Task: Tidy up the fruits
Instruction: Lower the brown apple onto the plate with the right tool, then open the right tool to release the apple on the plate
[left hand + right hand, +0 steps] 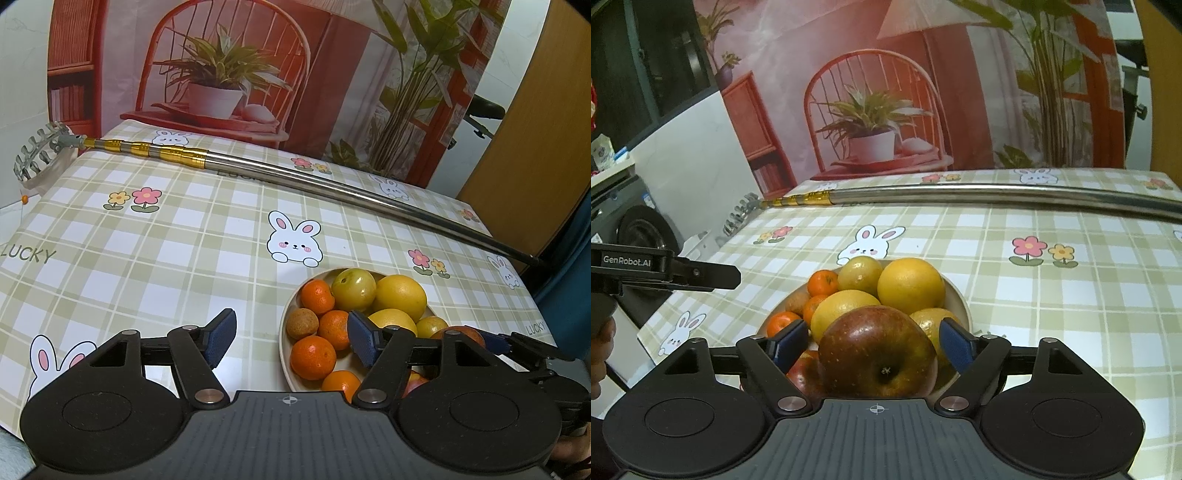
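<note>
The right gripper (873, 345), jaws wide, is straddling the near red apple (877, 350) untouching, risking toppling the piled fruit off the plate (960, 299), while the left gripper (291, 338) is hovering wide and empty.

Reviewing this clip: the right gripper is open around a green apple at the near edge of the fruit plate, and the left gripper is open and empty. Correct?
Not quite: the apple is dark red, as the right wrist view shows. The right gripper is open around it at the plate's near edge; the left gripper is open and empty.

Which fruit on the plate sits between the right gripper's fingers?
The red apple, the dark red fruit nearest the camera; the oranges and yellow citrus lie beyond the right gripper.
</note>
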The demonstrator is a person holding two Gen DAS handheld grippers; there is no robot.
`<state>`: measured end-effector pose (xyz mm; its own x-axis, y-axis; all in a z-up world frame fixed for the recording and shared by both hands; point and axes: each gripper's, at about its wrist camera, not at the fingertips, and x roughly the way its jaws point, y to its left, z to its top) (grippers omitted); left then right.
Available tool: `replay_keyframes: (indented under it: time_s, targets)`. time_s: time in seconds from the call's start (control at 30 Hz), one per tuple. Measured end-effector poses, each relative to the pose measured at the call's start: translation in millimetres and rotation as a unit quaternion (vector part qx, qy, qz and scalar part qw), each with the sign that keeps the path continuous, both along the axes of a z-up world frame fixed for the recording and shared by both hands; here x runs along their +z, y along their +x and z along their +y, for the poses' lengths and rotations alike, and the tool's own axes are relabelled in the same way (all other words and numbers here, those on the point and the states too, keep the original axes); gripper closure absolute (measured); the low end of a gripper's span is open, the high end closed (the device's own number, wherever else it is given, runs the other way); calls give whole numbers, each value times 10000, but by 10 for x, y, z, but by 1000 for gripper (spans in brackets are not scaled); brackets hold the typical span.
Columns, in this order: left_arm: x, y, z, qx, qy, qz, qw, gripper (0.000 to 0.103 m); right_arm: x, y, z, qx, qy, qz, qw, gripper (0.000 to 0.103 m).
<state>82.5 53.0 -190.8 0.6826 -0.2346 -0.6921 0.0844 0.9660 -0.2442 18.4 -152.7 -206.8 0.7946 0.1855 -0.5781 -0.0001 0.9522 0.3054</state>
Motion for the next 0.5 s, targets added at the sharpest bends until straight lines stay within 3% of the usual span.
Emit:
replay_keyframes:
  time_s: [0.5]
  targets:
    - [118, -75, -27, -81, 67, -186, 9998, 31, 165, -95, -53, -365, -288, -183, 9988, 8]
